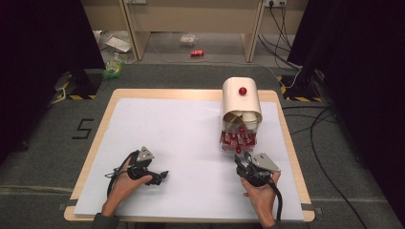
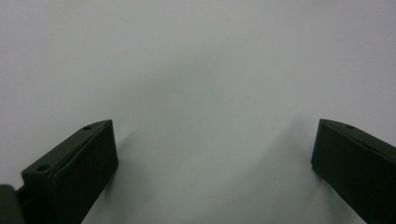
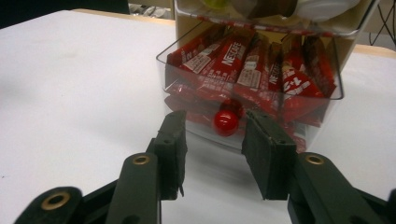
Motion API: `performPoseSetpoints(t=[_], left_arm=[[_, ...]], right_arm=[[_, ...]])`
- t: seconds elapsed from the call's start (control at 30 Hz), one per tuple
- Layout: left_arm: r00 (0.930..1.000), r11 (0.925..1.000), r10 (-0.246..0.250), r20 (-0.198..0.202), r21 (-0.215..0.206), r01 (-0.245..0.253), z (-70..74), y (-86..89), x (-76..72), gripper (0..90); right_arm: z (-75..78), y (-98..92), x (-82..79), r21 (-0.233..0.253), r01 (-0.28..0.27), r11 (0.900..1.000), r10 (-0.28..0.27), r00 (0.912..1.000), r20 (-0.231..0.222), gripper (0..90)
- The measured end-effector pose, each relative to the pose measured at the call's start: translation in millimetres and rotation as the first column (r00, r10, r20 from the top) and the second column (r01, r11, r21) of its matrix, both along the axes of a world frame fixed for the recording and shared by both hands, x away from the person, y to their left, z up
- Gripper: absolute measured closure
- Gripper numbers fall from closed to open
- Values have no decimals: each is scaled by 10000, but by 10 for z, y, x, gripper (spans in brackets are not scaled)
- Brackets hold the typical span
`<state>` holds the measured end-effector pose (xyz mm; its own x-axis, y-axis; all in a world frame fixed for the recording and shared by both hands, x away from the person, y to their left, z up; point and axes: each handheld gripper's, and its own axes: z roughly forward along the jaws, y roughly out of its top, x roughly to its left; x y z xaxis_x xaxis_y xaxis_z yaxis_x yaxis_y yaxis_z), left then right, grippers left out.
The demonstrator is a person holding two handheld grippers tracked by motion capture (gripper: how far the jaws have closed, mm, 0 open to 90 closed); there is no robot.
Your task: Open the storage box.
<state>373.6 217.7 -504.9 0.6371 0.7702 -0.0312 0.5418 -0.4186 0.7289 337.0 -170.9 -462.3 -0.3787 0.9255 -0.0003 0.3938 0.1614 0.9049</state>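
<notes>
Wooden table, light rim showing at 9, 12 and 3 o'clock. White sheet covers nearly whole top. On sheet toward 2 o'clock: cream-lidded dispenser box with clear drawer of red sachets. Left gripper at 7 o'clock and right gripper at 5 o'clock, both low over sheet.

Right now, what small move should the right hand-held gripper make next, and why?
Probably ease the right hand-held gripper slightly forward and shut on the red knob. Its jaws stand open on either side of the knob, just short of it, and the clear drawer of red sachets already stands pulled out.
</notes>
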Motion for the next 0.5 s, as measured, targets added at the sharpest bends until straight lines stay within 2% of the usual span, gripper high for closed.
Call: performPoseSetpoints(t=[0.1,0.2,0.27,0.5], left_arm=[[10000,10000,3,-4,-4,-3,0,0,0,0],[10000,10000,6,-7,8,-6,1,-1,0,0],[10000,10000,2,-2,-1,-2,0,0,0,0],[10000,10000,-5,2,2,5,0,0,1,0]], right_arm=[[53,-40,-3,-3,-240,9997,240,9997,33,559],[63,-53,6,255,-447,9987,445,9990,79,558],[63,-48,27,68,-671,9977,672,9977,-116,550],[125,-69,87,276,-830,9962,834,9964,-153,516]])
